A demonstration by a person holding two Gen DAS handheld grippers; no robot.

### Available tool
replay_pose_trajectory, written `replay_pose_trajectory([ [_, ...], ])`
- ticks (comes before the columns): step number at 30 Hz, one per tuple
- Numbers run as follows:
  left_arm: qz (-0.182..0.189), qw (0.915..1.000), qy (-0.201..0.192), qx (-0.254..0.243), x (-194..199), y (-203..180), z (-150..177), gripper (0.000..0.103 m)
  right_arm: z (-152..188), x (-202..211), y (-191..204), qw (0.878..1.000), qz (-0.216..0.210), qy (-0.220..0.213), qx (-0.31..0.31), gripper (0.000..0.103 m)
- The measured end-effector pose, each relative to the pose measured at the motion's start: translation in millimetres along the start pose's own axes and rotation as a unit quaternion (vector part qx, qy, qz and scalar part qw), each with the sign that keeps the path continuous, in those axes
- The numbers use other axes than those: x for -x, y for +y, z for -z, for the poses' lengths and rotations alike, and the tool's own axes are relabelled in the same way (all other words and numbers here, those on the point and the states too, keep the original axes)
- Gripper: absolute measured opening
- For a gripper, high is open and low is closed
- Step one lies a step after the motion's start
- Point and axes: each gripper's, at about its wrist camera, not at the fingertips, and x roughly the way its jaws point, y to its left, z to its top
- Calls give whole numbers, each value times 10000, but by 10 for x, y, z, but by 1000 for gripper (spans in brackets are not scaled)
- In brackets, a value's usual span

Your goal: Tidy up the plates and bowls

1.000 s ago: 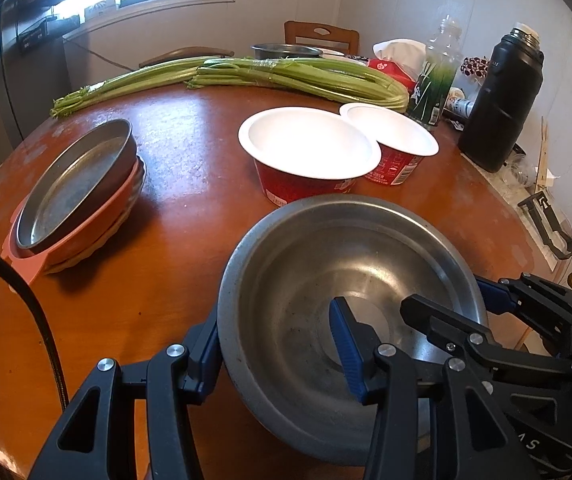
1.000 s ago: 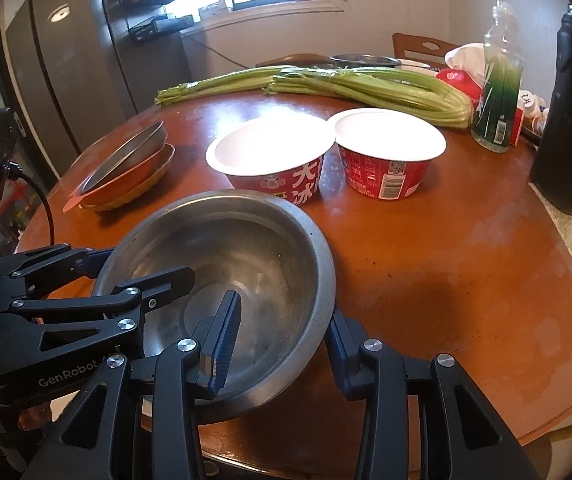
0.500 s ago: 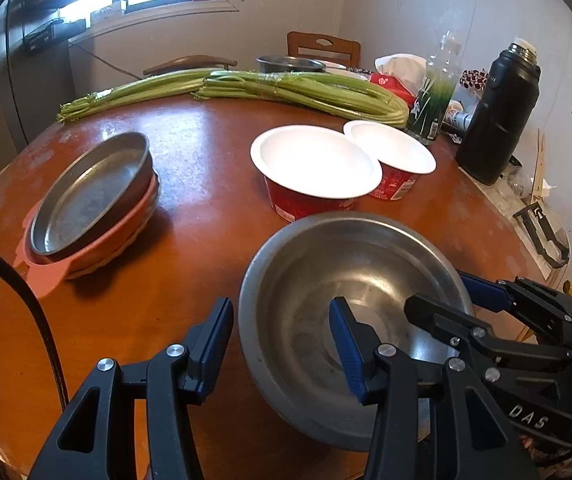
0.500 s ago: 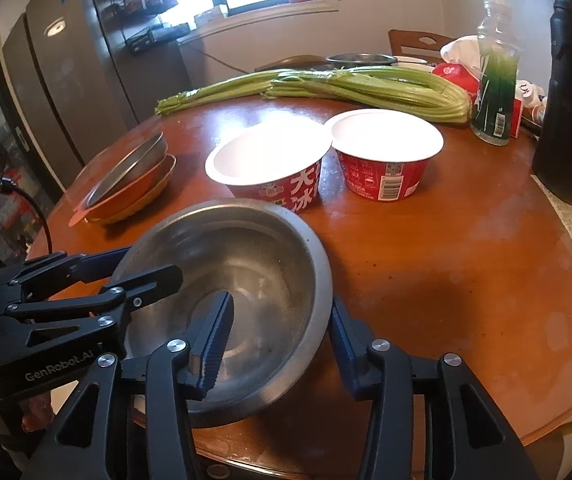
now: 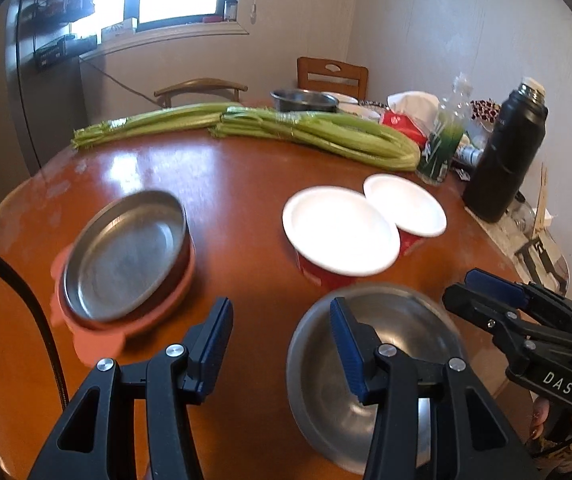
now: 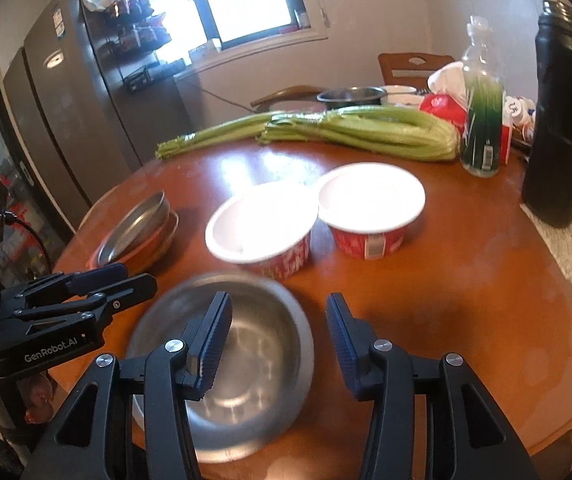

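Steel bowl (image 6: 226,364) sits on table (image 6: 445,280) at its near edge, just this side of the two red cups (image 5: 341,232). Left gripper (image 5: 282,344) and right gripper (image 6: 276,340) both gape, holding nothing, each straddling the bowl rim without contact. Judged: bowl parked here, awaiting stacking.

"DAS" printed on right gripper (image 5: 489,294) body; "GenRobot.AI" on left gripper (image 6: 98,280) body. Cup, bottle labels too blurred to read.
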Motion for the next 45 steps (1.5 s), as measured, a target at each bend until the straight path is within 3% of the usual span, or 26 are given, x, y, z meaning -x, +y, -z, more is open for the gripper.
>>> replay_pose_trajectory([
  [6,-83,9999,-41,-111,-107,18,-301,51,-232,-194,-37,9998,-67,114,-171,51],
  [14,136,9994,289,-99,-486,-36,-520,51,-358,-486,-121,9992,-109,288,-254,51],
  [29,280,9964,789,-116,-936,-80,-577,50,-368,-876,-137,9986,-170,501,-65,47],
  [35,527,9944,907,-91,-1010,-89,-581,36,-376,-936,-104,9984,-207,526,83,43],
  [45,495,9962,714,-67,-878,-92,-615,36,-420,-864,-26,9988,-181,404,214,43],
])
